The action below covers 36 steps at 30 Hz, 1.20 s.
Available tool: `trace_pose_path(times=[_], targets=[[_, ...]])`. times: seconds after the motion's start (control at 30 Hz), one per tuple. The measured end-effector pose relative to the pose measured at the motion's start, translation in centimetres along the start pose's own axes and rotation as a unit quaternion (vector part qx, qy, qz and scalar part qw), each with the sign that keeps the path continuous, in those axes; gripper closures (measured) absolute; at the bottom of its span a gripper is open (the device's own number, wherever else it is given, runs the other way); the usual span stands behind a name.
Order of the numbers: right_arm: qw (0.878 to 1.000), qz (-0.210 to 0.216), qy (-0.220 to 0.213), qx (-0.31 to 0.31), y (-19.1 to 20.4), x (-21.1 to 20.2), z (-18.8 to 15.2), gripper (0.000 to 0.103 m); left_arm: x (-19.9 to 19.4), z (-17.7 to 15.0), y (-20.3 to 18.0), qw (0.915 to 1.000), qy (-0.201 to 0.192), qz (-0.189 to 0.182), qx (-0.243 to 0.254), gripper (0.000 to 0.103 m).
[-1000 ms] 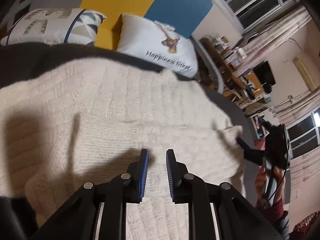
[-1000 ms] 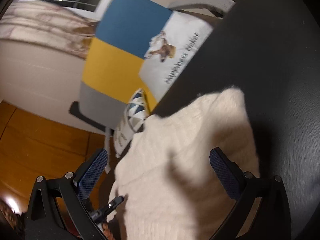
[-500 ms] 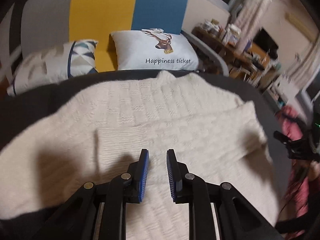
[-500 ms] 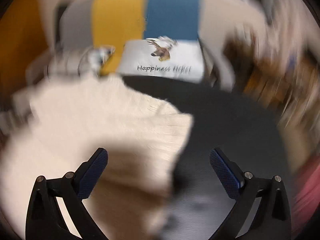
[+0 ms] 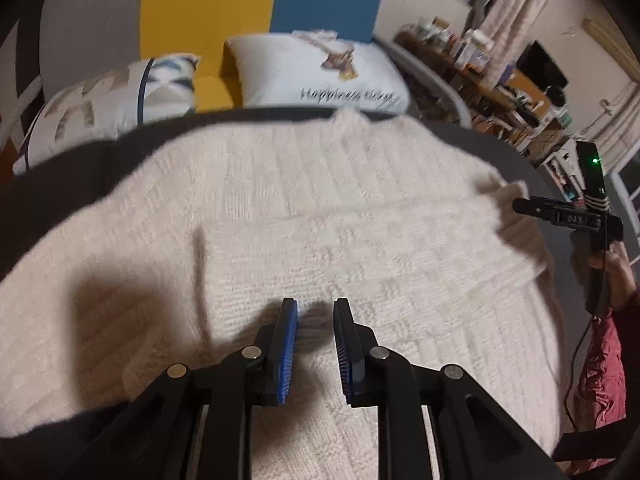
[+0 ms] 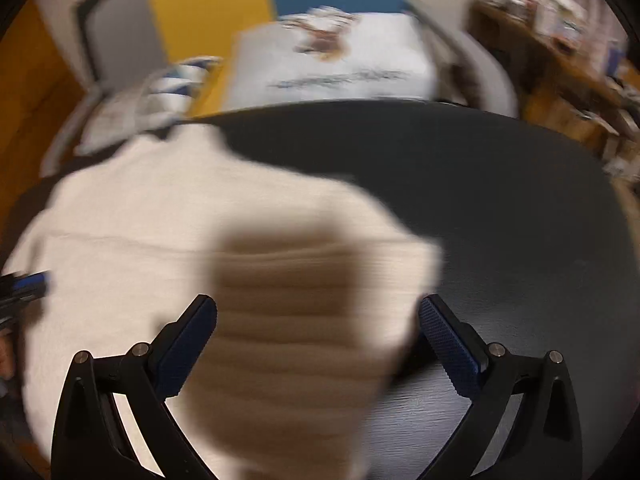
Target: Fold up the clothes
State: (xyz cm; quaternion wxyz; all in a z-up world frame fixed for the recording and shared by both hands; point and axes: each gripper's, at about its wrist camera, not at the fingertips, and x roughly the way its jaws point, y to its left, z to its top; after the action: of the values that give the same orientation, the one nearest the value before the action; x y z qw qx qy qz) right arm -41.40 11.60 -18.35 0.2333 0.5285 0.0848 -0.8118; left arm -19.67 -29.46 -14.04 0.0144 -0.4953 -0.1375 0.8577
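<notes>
Cream knit sweater (image 5: 320,232) spread across the dark table (image 6: 500,208)

Left gripper (image 5: 316,320) narrowly parted, empty, over its middle; right gripper (image 6: 318,320) wide apart, nearer the sweater's right edge.

Dark tabletop (image 6: 500,208) carrying one sweater (image 5: 340,216)
The cream knit sweater is lying spread flat, covering its left part and leaving the right bare.

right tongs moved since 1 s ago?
Yes. Right tongs swung upright; the deer pillow, then tilted upper right, now sits level top centre.
</notes>
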Motion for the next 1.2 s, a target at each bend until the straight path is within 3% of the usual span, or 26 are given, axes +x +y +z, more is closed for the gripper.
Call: trace_pose_path(times=[0.07, 0.13, 0.2, 0.3, 0.4, 0.47, 0.5, 0.53, 0.57, 0.6, 0.67, 0.77, 0.87, 0.97, 1.1, 1.2], targets=[[0.999, 0.038, -0.028, -0.006, -0.1, -1.1, 0.1, 0.000, -0.2, 0.1, 0.2, 0.9999, -0.009, 0.005, 0.001, 0.085], [0.998, 0.012, -0.036, -0.048, 0.8, -1.3, 0.4, 0.000, 0.3, 0.2, 0.4, 0.9999, 0.003, 0.011, 0.001, 0.085], [0.996, -0.006, -0.008, -0.091, 1.7, 0.1, 0.9, 0.000, 0.7, 0.1, 0.7, 0.9996, 0.015, 0.022, -0.002, 0.085], [0.989, -0.082, 0.047, -0.115, 1.2, 2.4, 1.6, 0.002, 0.1, -0.1, 0.8, 0.9997, 0.010, 0.020, -0.007, 0.085], [0.982, -0.166, 0.004, -0.087, 0.1, 0.0, 2.2, 0.002, -0.6, 0.8, 1.0, 0.9991, 0.000, -0.028, -0.032, 0.085], [0.997, -0.071, -0.009, -0.016, -0.8, -2.6, 0.7, 0.002, -0.5, 2.3, -0.3, 0.9953, -0.004, -0.090, -0.035, 0.084], [0.999, -0.020, -0.015, 0.020, -1.2, -3.9, -0.1, 0.002, -0.3, 3.2, -1.3, 0.9913, -0.005, -0.128, -0.033, 0.082], [0.995, 0.067, -0.010, 0.075, -0.9, -4.4, -1.1, 0.002, 0.0, 4.2, -2.3, 0.9857, -0.006, -0.166, -0.030, 0.082], [0.976, 0.171, -0.025, 0.135, -1.5, -5.1, -3.0, 0.002, 0.3, 5.2, -3.5, 0.9784, -0.005, -0.205, -0.028, 0.081], [0.943, 0.269, -0.039, 0.191, -2.0, -5.7, -4.8, 0.002, 1.5, 6.7, -5.5, 0.9680, 0.007, -0.249, -0.025, 0.080], [0.891, 0.361, -0.049, 0.272, -2.5, -5.5, -7.8, 0.001, 3.6, 9.0, -8.8, 0.9593, 0.034, -0.280, -0.019, 0.080], [0.842, 0.404, -0.073, 0.350, -3.2, -4.5, -11.0, 0.001, 7.1, 12.0, -13.6, 0.9534, 0.070, -0.293, -0.005, 0.080], [0.836, 0.382, -0.075, 0.387, -3.2, -3.3, -11.5, 0.001, 9.9, 14.4, -18.3, 0.9516, 0.094, -0.291, 0.029, 0.080], [0.832, 0.360, -0.101, 0.409, -3.7, -3.1, -11.1, 0.001, 12.4, 16.0, -21.5, 0.9545, 0.113, -0.267, 0.070, 0.079], [0.799, 0.366, -0.112, 0.464, -3.7, -2.6, -12.5, 0.001, 15.0, 16.2, -24.0, 0.9515, 0.146, -0.246, 0.114, 0.075], [0.783, 0.382, -0.136, 0.472, -3.6, -2.1, -12.2, 0.001, 16.6, 15.5, -25.8, 0.9510, 0.160, -0.214, 0.155, 0.075]])
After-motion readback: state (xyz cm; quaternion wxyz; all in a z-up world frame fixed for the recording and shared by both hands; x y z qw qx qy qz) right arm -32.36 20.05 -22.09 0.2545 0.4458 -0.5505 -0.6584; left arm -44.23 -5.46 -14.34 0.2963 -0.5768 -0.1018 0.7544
